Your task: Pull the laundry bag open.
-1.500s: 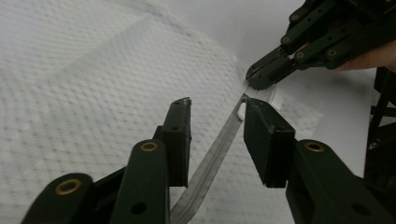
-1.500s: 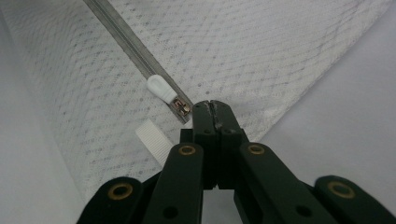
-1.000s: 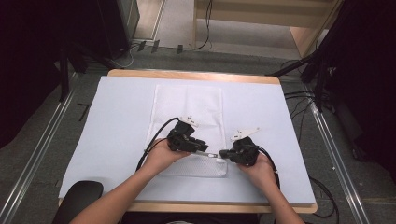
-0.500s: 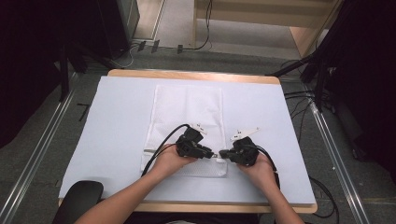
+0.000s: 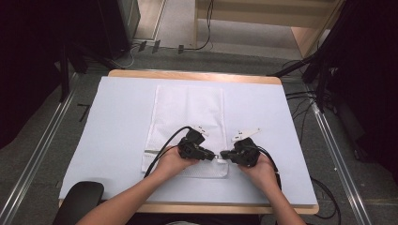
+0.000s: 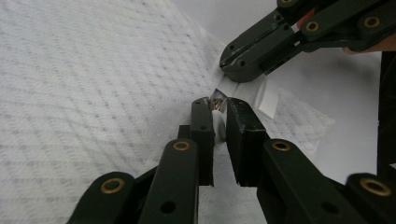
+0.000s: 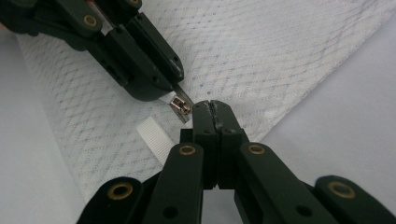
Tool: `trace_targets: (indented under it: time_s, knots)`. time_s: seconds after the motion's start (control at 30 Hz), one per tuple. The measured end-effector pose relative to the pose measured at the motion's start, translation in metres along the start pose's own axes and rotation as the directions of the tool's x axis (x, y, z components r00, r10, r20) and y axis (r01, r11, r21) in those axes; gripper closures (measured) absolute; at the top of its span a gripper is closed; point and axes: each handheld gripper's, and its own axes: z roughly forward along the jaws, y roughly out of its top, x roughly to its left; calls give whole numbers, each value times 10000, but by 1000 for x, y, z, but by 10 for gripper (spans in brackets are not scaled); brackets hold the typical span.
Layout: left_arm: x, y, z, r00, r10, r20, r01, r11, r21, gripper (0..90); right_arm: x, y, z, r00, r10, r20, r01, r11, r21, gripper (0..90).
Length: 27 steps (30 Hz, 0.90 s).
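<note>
A white mesh bag lies flat on the pale table cover, its zipper end toward the person. My left gripper holds the small metal zipper pull at its tips; its jaws have just been closing on it. Tip to tip with it, my right gripper is shut on the bag's edge fabric beside the pull. A white ribbon tab lies loose next to the jaws.
The cover spans a wooden table. A black chair back sits at the near left corner. Cables trail off the right side, and metal rails run along both sides of the table.
My left gripper has shifted slightly right and down to meet the right gripper's tips, and its jaws have narrowed onto the zipper pull. The right gripper has stayed put.
</note>
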Motion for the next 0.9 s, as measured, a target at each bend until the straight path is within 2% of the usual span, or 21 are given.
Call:
trace_targets:
  time_s: [0.13, 0.17, 0.33, 0.53, 0.7, 0.77, 0.83, 0.9]
  knots:
    - [-2, -1, 4, 9997, -139, 194, 140, 9999, -47, 839, 0, 0, 0, 10000, 7, -20, -7, 10000, 9, 900]
    - [-2, -1, 4, 9999, -32, 153, 32, 10000, -16, 845, 0, 0, 0, 10000, 1, -12, -1, 10000, 23, 900]
    - [0, 0, 4, 9991, -253, 331, 254, 9997, -24, 875, 0, 0, 0, 10000, -82, 0, 82, 10000, 6, 900]
    - [2, 0, 5, 9990, -240, 383, 239, 9997, 30, 869, 0, -1, 0, 9994, -351, -27, 350, 9994, -67, 900]
    - [2, 1, 5, 9990, -255, 372, 254, 9997, 30, 874, 0, -2, 0, 9994, -340, -92, 339, 9994, -93, 900]
    - [3, 2, 4, 9987, -194, 469, 187, 9997, 165, 878, 0, -2, 0, 9993, -370, -101, 369, 9993, -116, 900]
    - [5, 3, 4, 9976, -368, 580, 353, 9990, 271, 879, 0, -2, 1, 9991, -397, -128, 395, 9991, -183, 900]
    - [5, 4, 3, 9978, -357, 561, 340, 9989, 308, 881, -1, -3, 1, 9987, -489, -153, 486, 9986, -231, 900]
